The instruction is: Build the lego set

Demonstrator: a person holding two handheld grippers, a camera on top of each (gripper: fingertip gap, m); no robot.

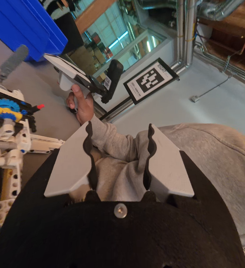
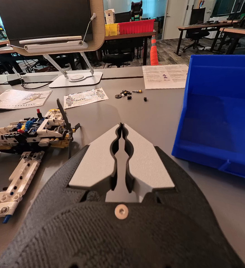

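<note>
A partly built white, black and yellow lego plane (image 2: 31,133) with a grey propeller lies on the grey table (image 2: 133,116) at the left. It also shows at the left edge of the left wrist view (image 1: 7,123). Several small loose lego pieces (image 2: 127,94) lie farther back. My right gripper (image 2: 121,124) is shut and empty above the table, to the right of the plane. My left gripper (image 1: 120,126) is open and empty, tilted, facing the person's grey sleeve (image 1: 119,145). The right gripper (image 1: 69,75), held by a hand, shows beyond it.
A large blue bin (image 2: 220,113) stands on the table at the right, also seen in the left wrist view (image 1: 24,26). An instruction booklet (image 2: 17,98), a sticker sheet (image 2: 85,97) and a printed page (image 2: 165,76) lie behind. A monitor on a stand (image 2: 75,79) stands at the back. The gap from one gripper's tips to the other's is roughly 25 cm.
</note>
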